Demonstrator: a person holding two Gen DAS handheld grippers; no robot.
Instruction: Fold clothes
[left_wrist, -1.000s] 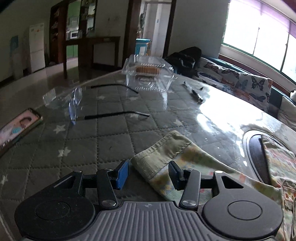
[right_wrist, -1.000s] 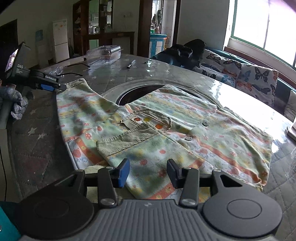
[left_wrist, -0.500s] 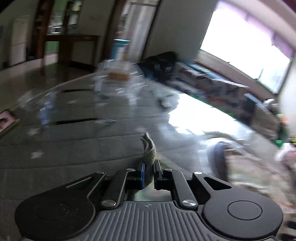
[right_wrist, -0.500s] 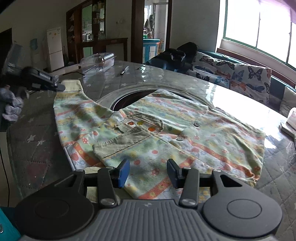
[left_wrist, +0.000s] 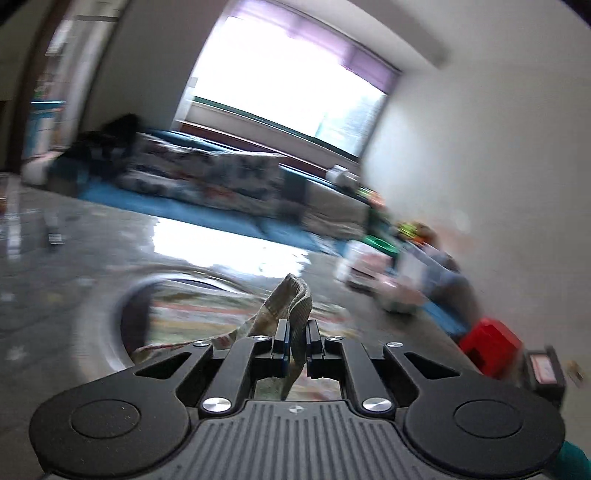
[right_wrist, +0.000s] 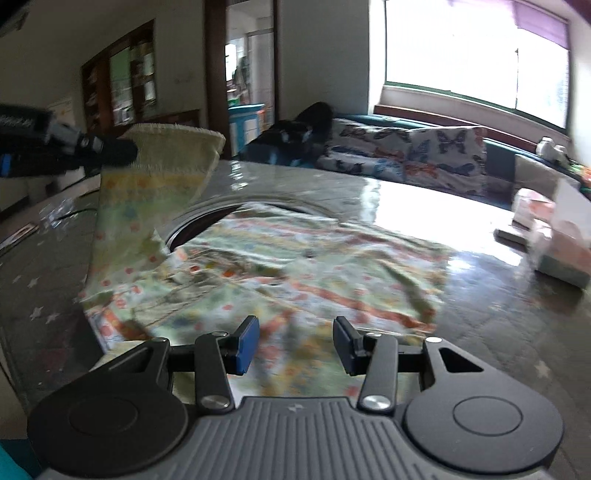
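Observation:
A pale green child's shirt (right_wrist: 303, 266) with an orange and yellow print lies spread on the round table. My left gripper (left_wrist: 295, 341) is shut on the ribbed cuff of its sleeve (left_wrist: 291, 299). In the right wrist view the left gripper (right_wrist: 110, 149) holds that sleeve (right_wrist: 155, 173) lifted above the table's left side. My right gripper (right_wrist: 293, 345) is open and empty, low over the shirt's near hem.
The table (right_wrist: 498, 306) has a round dark recess (right_wrist: 207, 221) in its middle, partly under the shirt. Boxes (right_wrist: 554, 236) stand at the right. A red box (left_wrist: 491, 345) sits at the table's right edge. A butterfly-print sofa (right_wrist: 424, 155) runs behind, under the window.
My left gripper closed on the sleeve cuff, lifted it off the table and swung right toward the shirt's middle. My right gripper stayed open and shifted slightly over the hem.

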